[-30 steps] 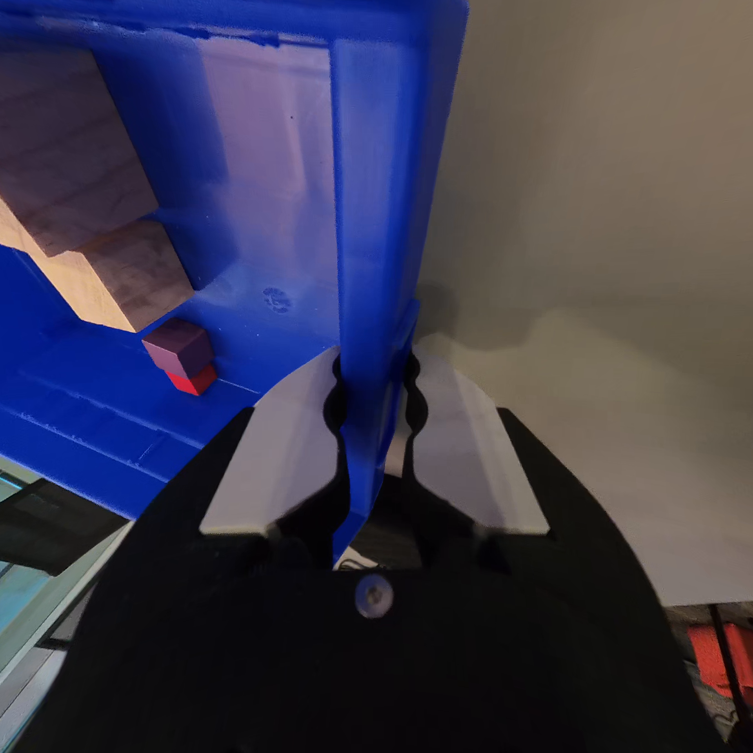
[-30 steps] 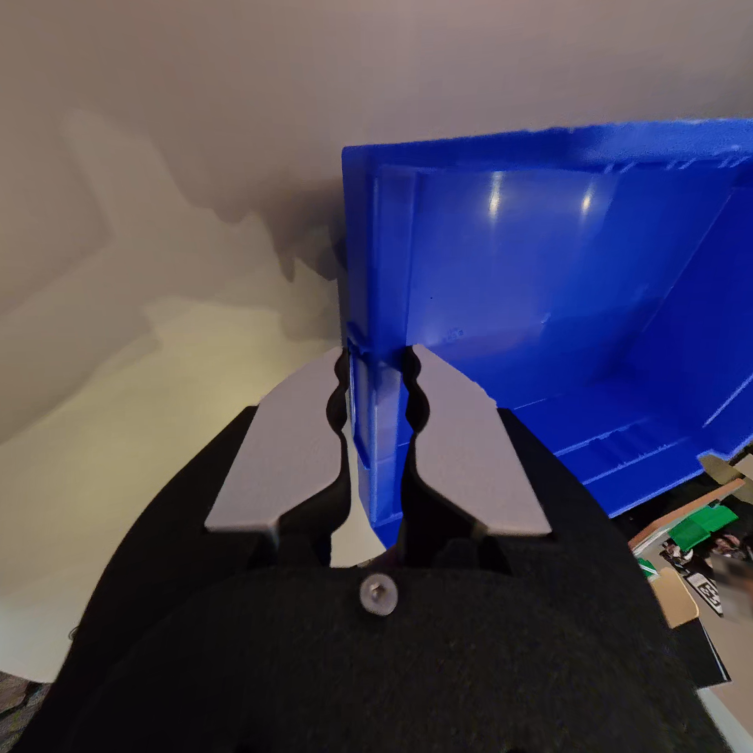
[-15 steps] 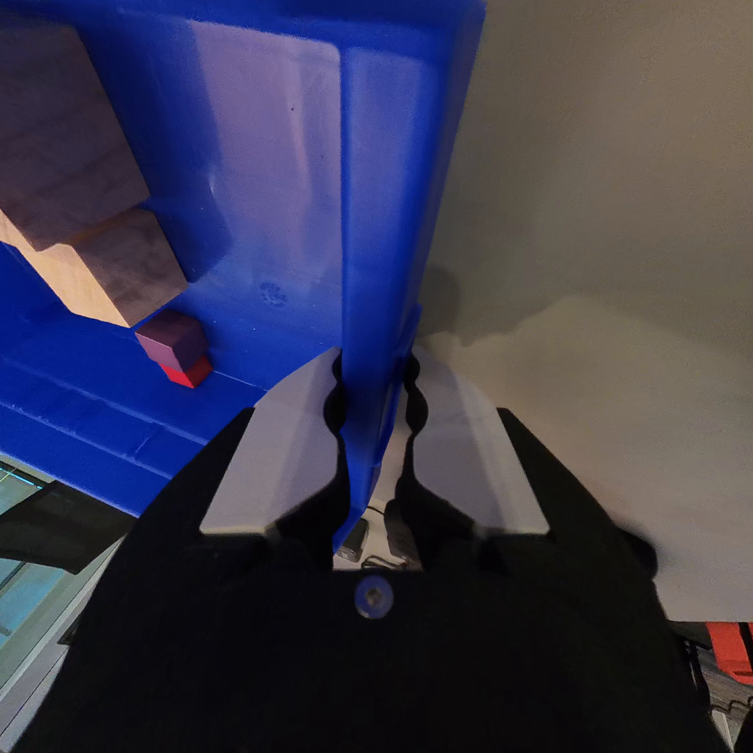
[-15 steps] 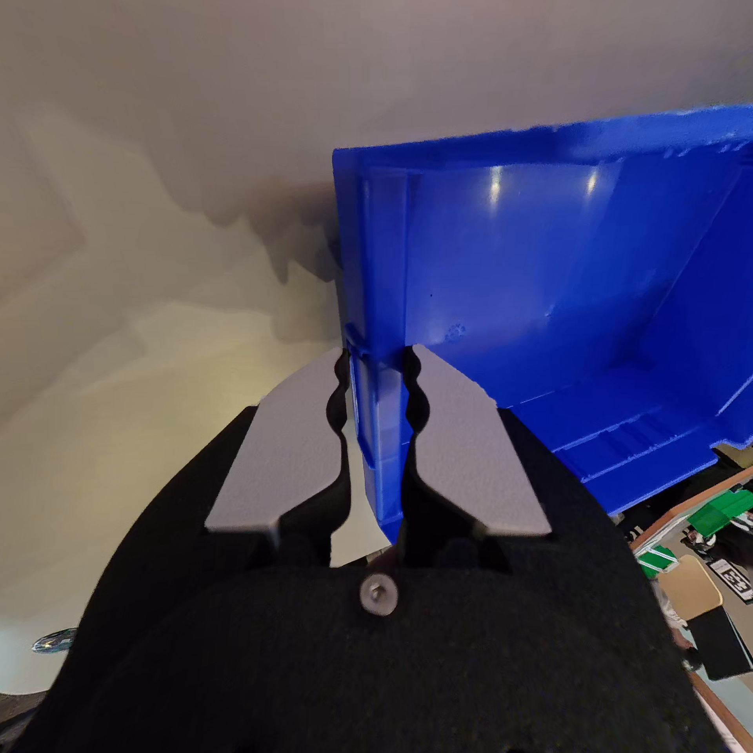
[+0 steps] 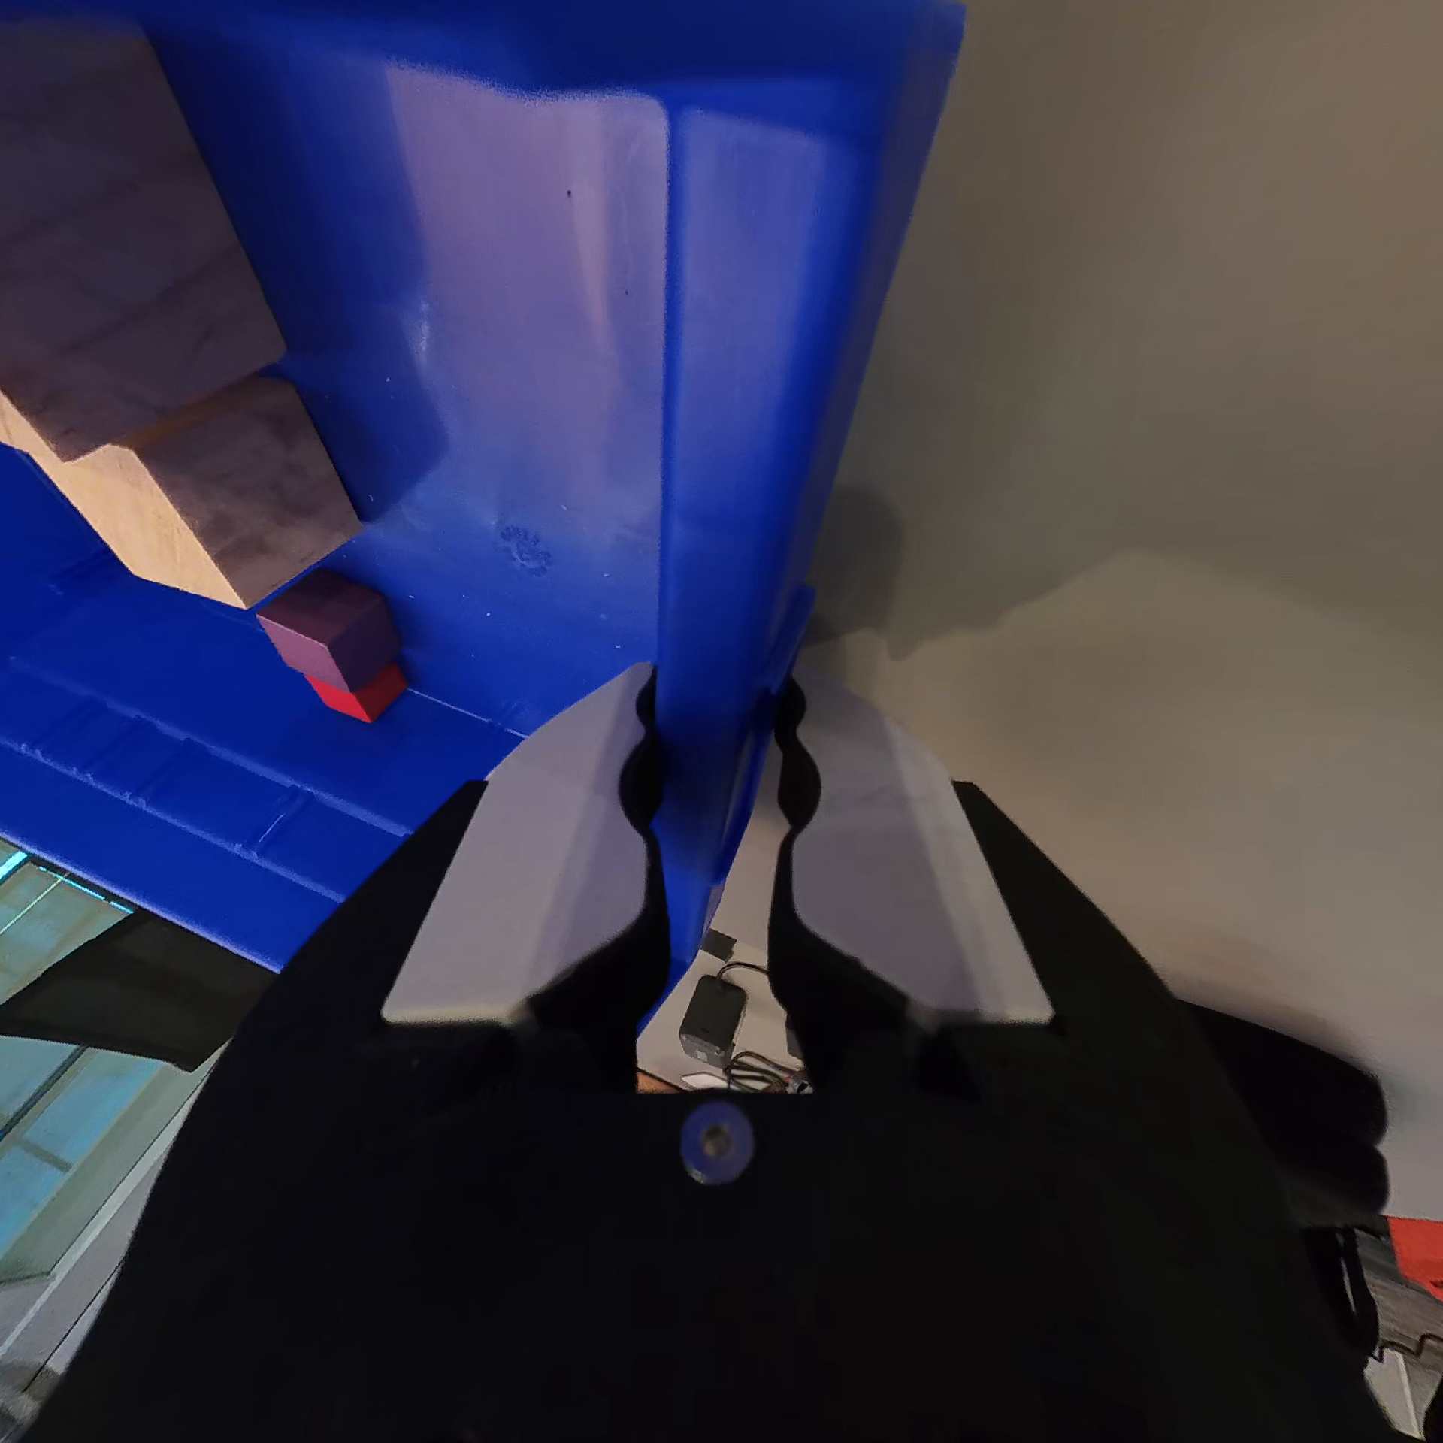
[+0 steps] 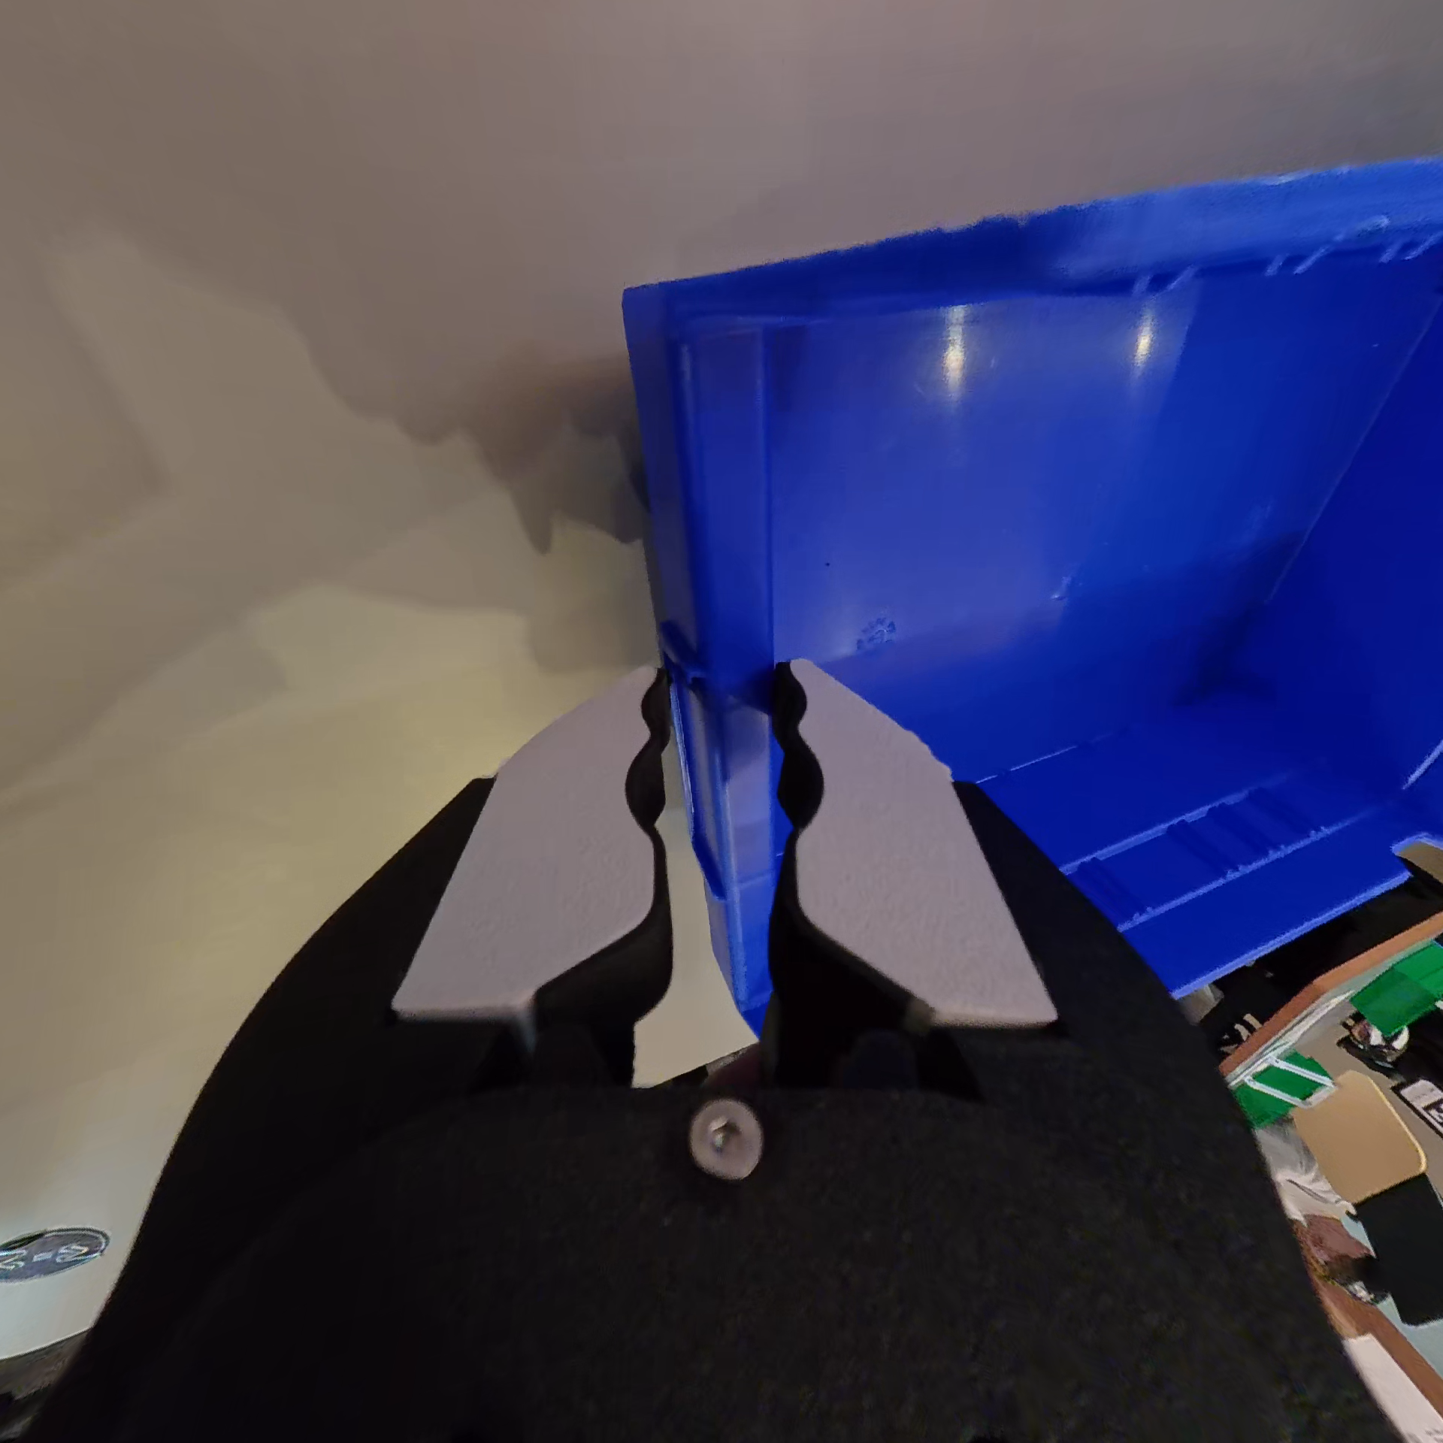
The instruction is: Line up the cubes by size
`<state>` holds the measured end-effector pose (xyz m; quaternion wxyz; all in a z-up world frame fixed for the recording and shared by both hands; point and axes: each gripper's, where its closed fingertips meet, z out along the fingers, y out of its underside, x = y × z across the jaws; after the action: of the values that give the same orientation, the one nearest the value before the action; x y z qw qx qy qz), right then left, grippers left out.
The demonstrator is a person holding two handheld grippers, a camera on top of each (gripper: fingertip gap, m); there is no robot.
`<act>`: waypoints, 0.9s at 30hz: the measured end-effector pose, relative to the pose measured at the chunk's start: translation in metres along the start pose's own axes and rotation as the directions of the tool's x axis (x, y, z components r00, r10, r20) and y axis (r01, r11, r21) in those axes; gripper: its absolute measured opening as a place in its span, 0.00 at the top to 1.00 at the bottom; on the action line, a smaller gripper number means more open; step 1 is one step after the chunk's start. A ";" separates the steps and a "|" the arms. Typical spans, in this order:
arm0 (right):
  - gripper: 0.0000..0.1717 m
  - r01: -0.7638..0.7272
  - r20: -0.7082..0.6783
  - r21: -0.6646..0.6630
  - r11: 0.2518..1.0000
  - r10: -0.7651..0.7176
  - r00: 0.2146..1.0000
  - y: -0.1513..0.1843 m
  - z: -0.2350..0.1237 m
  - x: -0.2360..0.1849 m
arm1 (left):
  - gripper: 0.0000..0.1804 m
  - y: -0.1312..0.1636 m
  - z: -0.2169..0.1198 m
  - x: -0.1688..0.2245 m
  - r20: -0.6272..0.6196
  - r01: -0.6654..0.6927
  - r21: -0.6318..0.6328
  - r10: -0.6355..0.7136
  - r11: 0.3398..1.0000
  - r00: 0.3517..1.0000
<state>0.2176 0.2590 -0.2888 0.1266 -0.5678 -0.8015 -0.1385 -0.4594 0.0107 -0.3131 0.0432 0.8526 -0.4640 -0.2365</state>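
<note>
Both grippers clamp the rims of a blue plastic bin and hold it tipped up off the table. My left gripper (image 5: pixel 714 687) is shut on the bin's right side wall (image 5: pixel 734 484). My right gripper (image 6: pixel 722 687) is shut on the bin's left side wall (image 6: pixel 718 507). In the left wrist view, two large wooden cubes (image 5: pixel 101 258) (image 5: pixel 234 492), a small purple cube (image 5: pixel 332 628) and a smaller red cube (image 5: pixel 359 691) lie together against the bin's lower inner wall. In the right wrist view the bin's inside (image 6: pixel 1054 507) shows no cubes.
A pale wall or table surface (image 5: pixel 1171 390) fills the background behind the bin. A black adapter with a cable (image 5: pixel 710 1023) lies below the left gripper. Green and brown clutter (image 6: pixel 1366 1093) lies at the lower right of the right wrist view. The grippers' ends are close to 70 centimetres from one another.
The bin has tilted a little further in both views. The cubes have slid slightly lower and stay bunched together. Both grips are unchanged.
</note>
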 end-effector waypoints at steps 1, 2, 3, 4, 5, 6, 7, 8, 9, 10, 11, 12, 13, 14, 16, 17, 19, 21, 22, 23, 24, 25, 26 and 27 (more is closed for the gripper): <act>0.86 -0.001 -0.002 -0.004 1.000 0.001 1.000 0.001 0.001 0.001 | 0.86 0.000 0.001 -0.001 -0.001 0.000 -0.003 0.000 1.000 1.000; 0.86 -0.001 -0.002 -0.005 1.000 0.001 1.000 0.001 0.001 0.002 | 0.86 0.000 0.001 -0.003 -0.001 -0.003 -0.006 0.003 1.000 1.000; 0.86 -0.004 0.000 -0.003 1.000 0.004 1.000 0.002 0.001 0.003 | 0.86 0.000 0.002 -0.004 0.000 -0.007 -0.007 0.007 1.000 1.000; 0.86 -0.005 0.000 -0.001 1.000 0.005 1.000 0.002 0.001 0.003 | 0.86 0.000 0.002 -0.005 0.000 -0.007 -0.007 0.007 1.000 1.000; 0.85 -0.007 -0.002 0.001 1.000 0.007 1.000 0.002 0.002 0.004 | 0.86 0.000 0.002 -0.006 0.002 -0.003 -0.005 0.003 1.000 1.000; 0.85 -0.011 -0.003 0.002 1.000 0.011 1.000 0.003 0.002 0.005 | 0.86 -0.001 0.003 -0.007 0.005 -0.002 -0.003 0.002 1.000 1.000; 0.85 -0.016 -0.002 0.004 1.000 0.016 1.000 0.003 0.003 0.006 | 0.86 -0.001 0.003 -0.009 0.006 -0.001 -0.002 0.001 1.000 1.000; 0.85 -0.019 -0.002 0.005 1.000 0.019 1.000 0.004 0.003 0.007 | 0.86 -0.001 0.004 -0.010 0.007 0.000 -0.001 0.000 1.000 1.000; 0.85 -0.018 -0.003 0.005 1.000 0.018 1.000 0.004 0.004 0.008 | 0.86 -0.001 0.004 -0.011 0.009 0.003 -0.001 -0.003 1.000 1.000; 0.85 -0.020 -0.004 0.003 1.000 0.020 1.000 0.005 0.004 0.009 | 0.86 -0.001 0.005 -0.011 0.009 0.005 -0.001 -0.005 1.000 1.000; 0.85 -0.021 -0.004 0.002 1.000 0.021 1.000 0.005 0.004 0.010 | 0.86 -0.001 0.005 -0.012 0.008 0.002 0.000 -0.002 1.000 1.000; 0.85 -0.022 -0.004 0.000 1.000 0.022 1.000 0.006 0.005 0.011 | 0.86 -0.001 0.005 -0.012 0.008 0.003 -0.001 -0.003 1.000 1.000; 0.85 -0.021 -0.004 -0.001 1.000 0.021 1.000 0.006 0.005 0.011 | 0.86 -0.001 0.005 -0.013 0.010 0.003 -0.003 -0.003 1.000 1.000; 0.86 -0.020 -0.005 -0.003 1.000 0.020 1.000 0.006 0.005 0.012 | 0.86 -0.001 0.005 -0.013 0.014 0.002 -0.005 -0.002 1.000 1.000; 0.85 -0.021 -0.005 -0.003 1.000 0.021 1.000 0.006 0.006 0.013 | 0.86 -0.001 0.006 -0.014 0.014 0.001 -0.003 -0.001 1.000 1.000; 0.85 -0.018 -0.007 -0.003 1.000 0.018 1.000 0.006 0.006 0.014 | 0.86 -0.002 0.006 -0.015 0.017 0.004 -0.001 -0.004 1.000 1.000; 0.85 -0.018 -0.012 -0.004 1.000 0.018 1.000 0.006 0.006 0.014 | 0.86 -0.002 0.006 -0.016 0.014 0.007 0.003 -0.007 1.000 1.000; 0.85 -0.012 -0.019 -0.006 1.000 0.012 1.000 0.006 0.006 0.014 | 0.86 -0.002 0.007 -0.017 0.015 0.008 0.003 -0.008 1.000 1.000; 0.85 -0.012 -0.022 -0.006 1.000 0.012 1.000 0.006 0.007 0.014 | 0.85 -0.002 0.007 -0.018 0.024 0.013 -0.001 -0.013 1.000 1.000; 0.85 -0.012 -0.028 -0.006 1.000 0.012 1.000 0.006 0.007 0.014 | 0.85 -0.002 0.008 -0.019 0.037 0.023 -0.003 -0.023 1.000 0.999; 0.84 -0.017 -0.038 -0.010 1.000 0.017 0.999 0.006 0.009 0.014 | 0.83 -0.002 0.010 -0.019 0.041 0.034 -0.002 -0.033 0.999 0.999; 0.81 -0.018 -0.045 -0.026 1.000 0.017 0.999 0.008 0.012 0.013 | 0.79 -0.001 0.011 -0.016 0.034 0.046 -0.002 -0.046 0.999 0.998; 0.79 -0.018 -0.059 -0.037 0.999 0.016 0.998 0.010 0.014 0.012 | 0.76 0.001 0.011 -0.018 0.046 0.064 0.004 -0.064 0.998 0.997; 0.78 -0.018 -0.086 -0.035 0.999 0.015 0.996 0.009 0.014 0.013 | 0.72 0.002 0.009 -0.018 0.054 0.090 0.013 -0.091 0.996 0.994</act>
<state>0.2218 0.2782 -0.2969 0.1519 -0.5699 -0.7881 -0.1762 -0.4736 0.0254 -0.3141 0.0153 0.8663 -0.4271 -0.2588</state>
